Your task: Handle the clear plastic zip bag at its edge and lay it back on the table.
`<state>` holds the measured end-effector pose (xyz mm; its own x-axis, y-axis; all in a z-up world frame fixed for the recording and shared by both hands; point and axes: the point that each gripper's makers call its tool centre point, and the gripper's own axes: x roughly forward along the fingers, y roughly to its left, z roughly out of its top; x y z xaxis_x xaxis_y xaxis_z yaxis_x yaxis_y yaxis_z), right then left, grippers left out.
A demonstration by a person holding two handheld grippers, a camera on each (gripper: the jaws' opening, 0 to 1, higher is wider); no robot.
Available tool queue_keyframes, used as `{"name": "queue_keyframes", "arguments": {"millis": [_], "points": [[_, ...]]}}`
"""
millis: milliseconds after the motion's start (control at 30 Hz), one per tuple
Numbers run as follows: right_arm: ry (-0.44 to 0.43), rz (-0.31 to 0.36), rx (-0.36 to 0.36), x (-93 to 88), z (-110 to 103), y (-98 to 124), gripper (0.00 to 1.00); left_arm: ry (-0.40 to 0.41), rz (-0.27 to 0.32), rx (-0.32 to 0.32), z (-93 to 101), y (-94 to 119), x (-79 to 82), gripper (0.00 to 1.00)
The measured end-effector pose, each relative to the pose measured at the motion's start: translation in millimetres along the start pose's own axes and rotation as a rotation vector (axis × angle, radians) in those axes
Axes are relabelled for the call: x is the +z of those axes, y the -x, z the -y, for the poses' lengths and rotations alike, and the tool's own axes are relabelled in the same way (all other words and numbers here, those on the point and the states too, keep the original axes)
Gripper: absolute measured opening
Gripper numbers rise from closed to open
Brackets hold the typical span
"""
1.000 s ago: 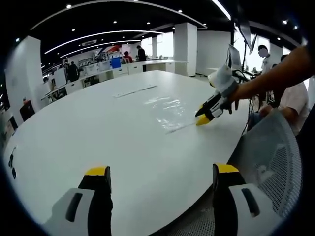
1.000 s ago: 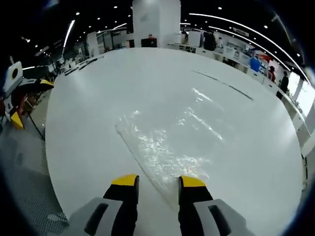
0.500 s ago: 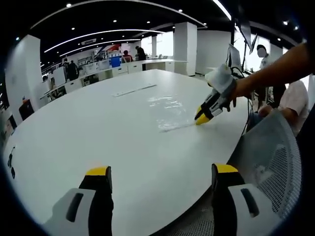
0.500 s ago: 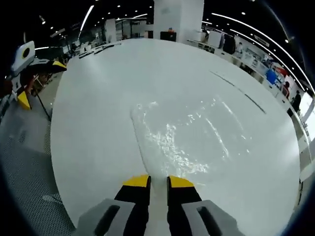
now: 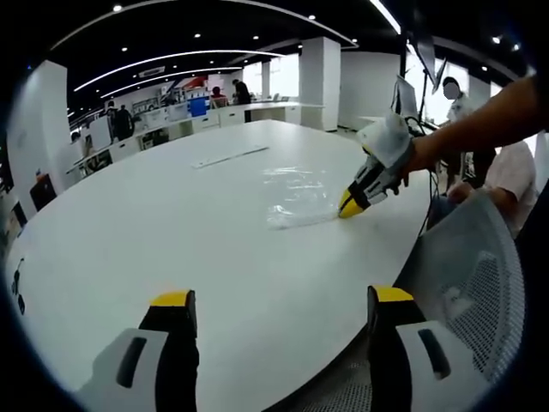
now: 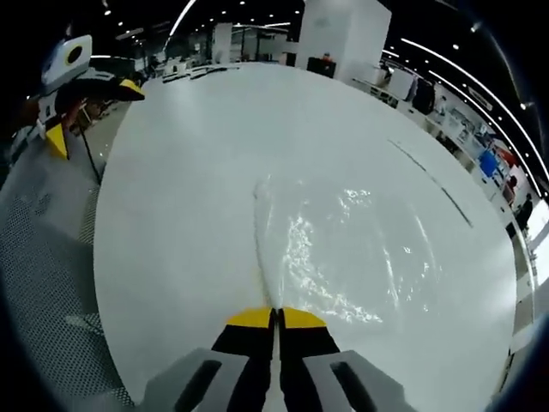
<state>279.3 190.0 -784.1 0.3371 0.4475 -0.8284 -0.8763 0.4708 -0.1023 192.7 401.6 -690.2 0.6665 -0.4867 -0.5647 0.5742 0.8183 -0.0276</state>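
The clear plastic zip bag point(image 5: 296, 196) lies crinkled on the big white table point(image 5: 171, 232), its near edge lifted a little. My right gripper point(image 6: 275, 316) is shut on that edge of the zip bag point(image 6: 334, 257), which runs away from the jaws as a raised ridge. In the left gripper view the right gripper point(image 5: 346, 205) shows with its yellow tips at the bag's right end, held by a person's hand. My left gripper point(image 5: 279, 302) stands open above the table's near edge, far from the bag, nothing between its fingers. The left gripper point(image 6: 81, 86) also appears at the upper left of the right gripper view.
A grey mesh chair back point(image 5: 467, 275) stands close at the right of the left gripper. Its mesh seat point(image 6: 51, 257) borders the table's edge. A seam line point(image 5: 232, 158) crosses the table beyond the bag. Desks, pillars and people stand far behind.
My right gripper's jaws have closed from open onto the bag's near edge, and the edge has risen and bunched slightly. The left gripper has stayed put.
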Motion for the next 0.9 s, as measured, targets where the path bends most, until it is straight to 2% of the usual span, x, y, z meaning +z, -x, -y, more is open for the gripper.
{"name": "queue_keyframes", "arguments": {"millis": [300, 633, 900], "points": [[0.041, 0.012, 0.012, 2.8, -11, 2, 0.0, -0.003, -0.007, -0.011, 2.3, -3, 1.2, 0.79], [0.046, 0.035, 0.035, 8.4, -25, 8, 0.0, -0.006, -0.011, -0.018, 3.8, -5, 0.5, 0.79], [0.117, 0.048, 0.062, 16.1, -37, 16, 0.0, -0.014, -0.021, -0.027, 5.8, -6, -1.8, 0.79]]}}
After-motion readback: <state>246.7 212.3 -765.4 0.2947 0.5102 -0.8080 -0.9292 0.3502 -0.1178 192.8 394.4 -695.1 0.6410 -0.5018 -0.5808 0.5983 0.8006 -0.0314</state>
